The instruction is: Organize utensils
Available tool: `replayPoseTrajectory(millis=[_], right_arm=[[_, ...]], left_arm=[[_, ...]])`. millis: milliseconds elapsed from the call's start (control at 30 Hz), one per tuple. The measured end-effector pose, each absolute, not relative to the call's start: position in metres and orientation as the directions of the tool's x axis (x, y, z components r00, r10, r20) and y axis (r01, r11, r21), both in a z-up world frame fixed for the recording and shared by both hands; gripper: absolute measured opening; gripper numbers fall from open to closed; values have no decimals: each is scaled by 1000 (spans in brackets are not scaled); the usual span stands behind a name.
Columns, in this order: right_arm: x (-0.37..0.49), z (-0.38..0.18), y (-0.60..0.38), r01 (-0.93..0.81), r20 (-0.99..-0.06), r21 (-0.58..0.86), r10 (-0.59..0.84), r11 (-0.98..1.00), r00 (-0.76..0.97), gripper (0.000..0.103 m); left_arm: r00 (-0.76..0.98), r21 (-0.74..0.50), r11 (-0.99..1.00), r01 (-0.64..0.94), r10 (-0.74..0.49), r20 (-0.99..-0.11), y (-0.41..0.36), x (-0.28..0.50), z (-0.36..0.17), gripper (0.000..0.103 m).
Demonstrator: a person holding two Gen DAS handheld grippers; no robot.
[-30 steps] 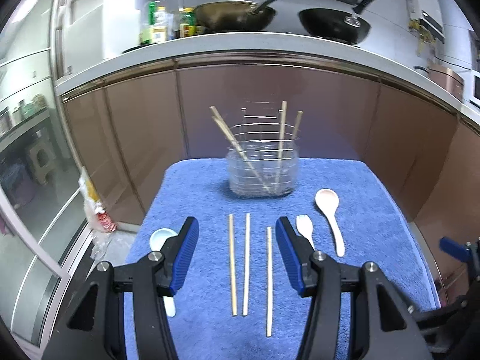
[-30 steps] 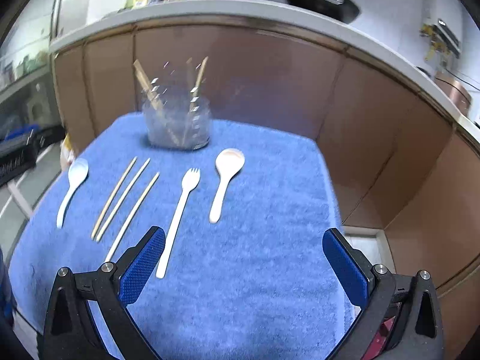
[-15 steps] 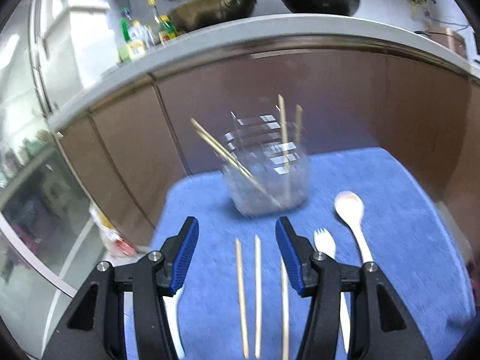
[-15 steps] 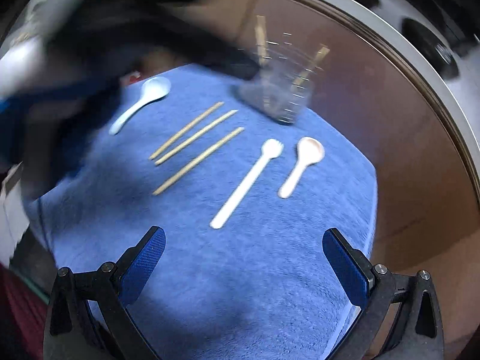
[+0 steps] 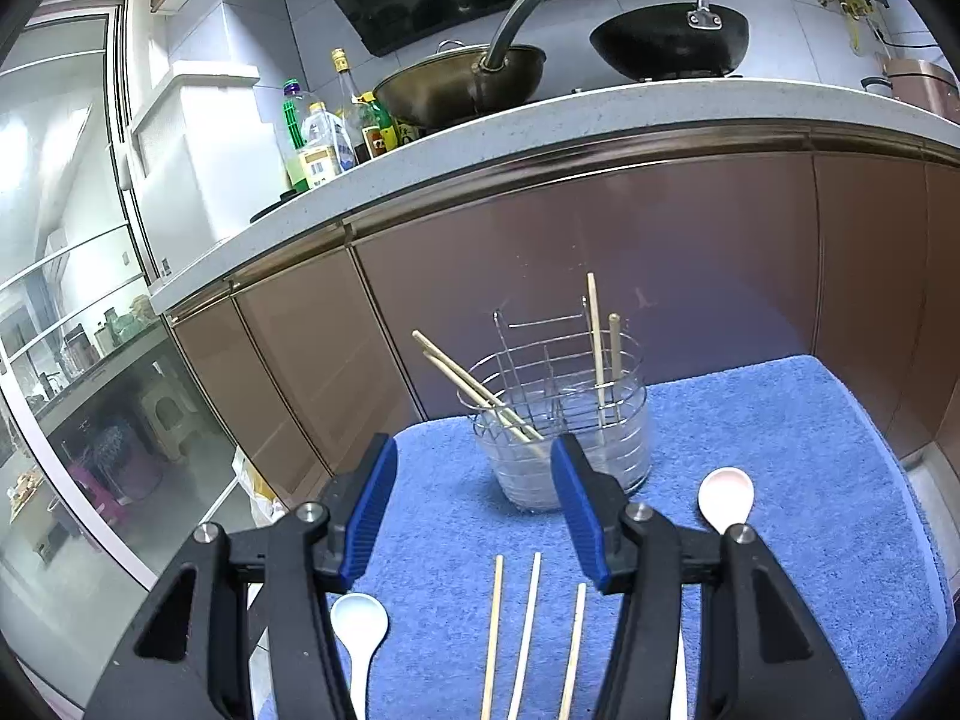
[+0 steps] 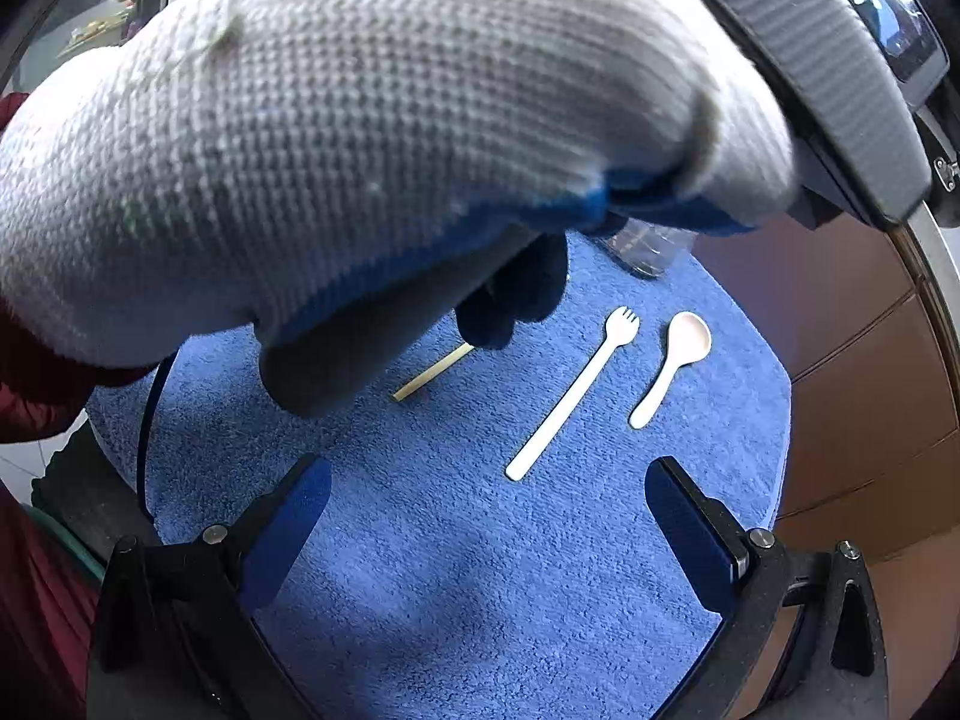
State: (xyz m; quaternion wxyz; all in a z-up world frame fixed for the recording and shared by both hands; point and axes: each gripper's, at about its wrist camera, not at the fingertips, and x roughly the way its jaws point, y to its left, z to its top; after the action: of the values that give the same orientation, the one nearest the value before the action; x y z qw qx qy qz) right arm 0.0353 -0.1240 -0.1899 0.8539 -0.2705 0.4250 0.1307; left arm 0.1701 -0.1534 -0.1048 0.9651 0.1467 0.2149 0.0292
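Blue pads line the left gripper [image 5: 474, 507], and its jaws stand apart with nothing between them. Right under and in front of it lie three chopsticks [image 5: 525, 630] side by side on the blue towel [image 5: 810, 480]. Their long way points straight ahead, from the gripper toward the holder. So the sticks run the same way the fingers point, and the jaws would close across them from the sides. The left gripper looks like the nearer one for the sticks.

A white spoon [image 5: 359, 624] lies just left of the sticks, partly behind the left finger. A pink spoon [image 5: 726, 495] lies off to the right, past the right finger.

The right gripper [image 6: 489, 534] is open wide too, and empty. Ahead of it lie a fork [image 6: 570, 390] and the pink spoon, side by side but not touching, both slanting up to the right. A gloved hand [image 6: 360, 138] fills most of this view and hides the sticks, except one end [image 6: 432, 372].

Farther on stands the wire holder [image 5: 561, 420], near the back edge of the towel. Four chopsticks already stand in it, two leaning left and two nearly straight up. Nothing lies between the loose sticks and the holder, so the way looks clear.

Behind is a brown cabinet [image 5: 660, 252], with pans [image 5: 462, 84] and bottles [image 5: 324, 138] on the counter.
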Motion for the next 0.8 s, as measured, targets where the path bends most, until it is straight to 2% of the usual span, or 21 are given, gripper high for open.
replayPoseTrajectory(millis=[800], right_arm=[[32, -186, -113, -453, -802, -312, 24, 835, 597, 103]], left_arm=[[913, 260, 965, -18, 122, -388, -155, 162, -96, 51]])
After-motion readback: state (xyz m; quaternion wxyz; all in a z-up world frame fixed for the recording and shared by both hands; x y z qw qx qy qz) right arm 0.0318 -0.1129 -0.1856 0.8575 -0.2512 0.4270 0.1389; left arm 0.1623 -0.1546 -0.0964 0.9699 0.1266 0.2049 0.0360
